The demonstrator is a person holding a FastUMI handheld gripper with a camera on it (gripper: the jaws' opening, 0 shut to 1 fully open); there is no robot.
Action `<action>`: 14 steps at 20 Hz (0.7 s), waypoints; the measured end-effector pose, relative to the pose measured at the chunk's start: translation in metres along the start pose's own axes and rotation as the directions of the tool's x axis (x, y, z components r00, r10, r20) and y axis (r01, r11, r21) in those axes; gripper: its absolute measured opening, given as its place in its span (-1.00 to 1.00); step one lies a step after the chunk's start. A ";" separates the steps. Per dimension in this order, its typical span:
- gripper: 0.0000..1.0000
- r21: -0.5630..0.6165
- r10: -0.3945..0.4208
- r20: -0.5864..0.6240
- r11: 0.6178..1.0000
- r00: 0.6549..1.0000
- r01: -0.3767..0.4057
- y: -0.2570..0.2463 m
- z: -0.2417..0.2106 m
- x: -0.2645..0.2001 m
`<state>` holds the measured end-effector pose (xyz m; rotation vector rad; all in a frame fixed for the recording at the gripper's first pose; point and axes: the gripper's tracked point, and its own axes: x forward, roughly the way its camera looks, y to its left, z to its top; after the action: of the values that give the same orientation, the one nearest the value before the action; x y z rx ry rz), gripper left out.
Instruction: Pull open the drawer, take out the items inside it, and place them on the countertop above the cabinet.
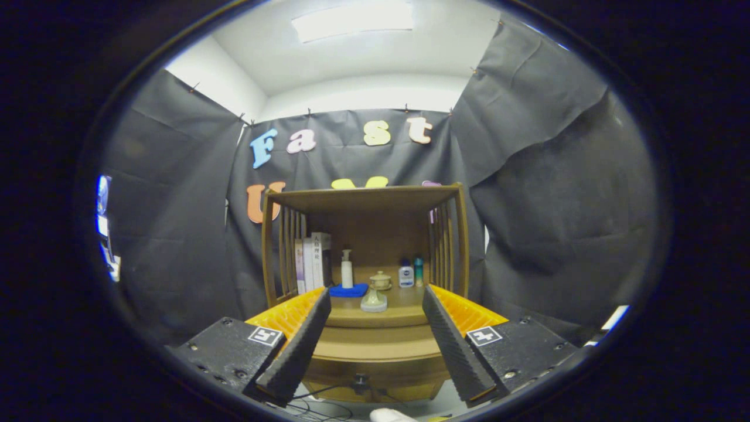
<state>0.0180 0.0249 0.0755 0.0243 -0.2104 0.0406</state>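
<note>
Gripper [375, 346] is spread wide, nothing between its fingers [299, 346] — it points straight at the front of a wooden cabinet [366, 199], held apart from it.

Landmark = cabinet. It's a slatted wooden unit w/ an open shelf under a flat top board. The countertop [404, 300] is the shelf floor inside. Below it, framed between the fingers, sits the drawer [378, 350], front flush w/ the cabinet and shut. A small dark knob [360, 381] sits low at the middle of the drawer front. Can't tell what's inside the drawer.

On the countertop, from cabinet's left side to right:
- books [314, 261] standing upright against the left slats
- white pump bottle [347, 268] just right of the books, standing on a blue cloth [348, 289]
- small lidded jar [380, 280] near the middle, toward the back
- pale cone-shaped piece [373, 301] in front of the jar, near the countertop's front edge
- two small bottles [406, 274] side by side, toward the right slats

Dark cables [316, 404] lie on the floor under the cabinet's front.
</note>
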 end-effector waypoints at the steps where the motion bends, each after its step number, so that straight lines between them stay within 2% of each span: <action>1: 0.98 -0.004 -0.002 -0.007 1.000 1.000 0.002 -0.001 -0.011 -0.003; 6: 0.99 -0.079 -0.019 -0.097 0.997 0.995 0.011 -0.003 -0.071 -0.012; 14: 0.99 -0.065 -0.005 -0.239 0.998 0.971 -0.010 0.004 -0.155 -0.007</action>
<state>0.0431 0.0334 -0.0774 -0.0469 0.0297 0.0387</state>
